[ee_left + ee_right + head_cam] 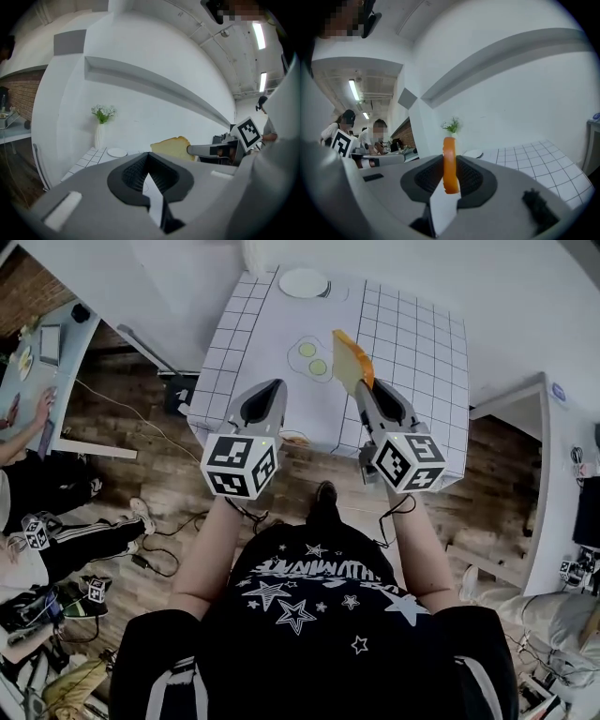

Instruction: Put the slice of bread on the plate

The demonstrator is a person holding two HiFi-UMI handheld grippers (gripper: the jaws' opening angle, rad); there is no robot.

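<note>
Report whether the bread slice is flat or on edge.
On edge: the bread slice stands upright, pinched in the right gripper.

Right gripper (364, 386) clamps bread slice (351, 359) upright above white gridded table (417, 334), just right of two fried eggs (311, 358). White plate (304, 282) at far end. Left gripper (273, 387) near-left of eggs, jaws together.

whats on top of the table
A white plate at the far end, fried eggs nearer, a vase of flowers. The bread slice in the right tool hides some tabletop.
</note>
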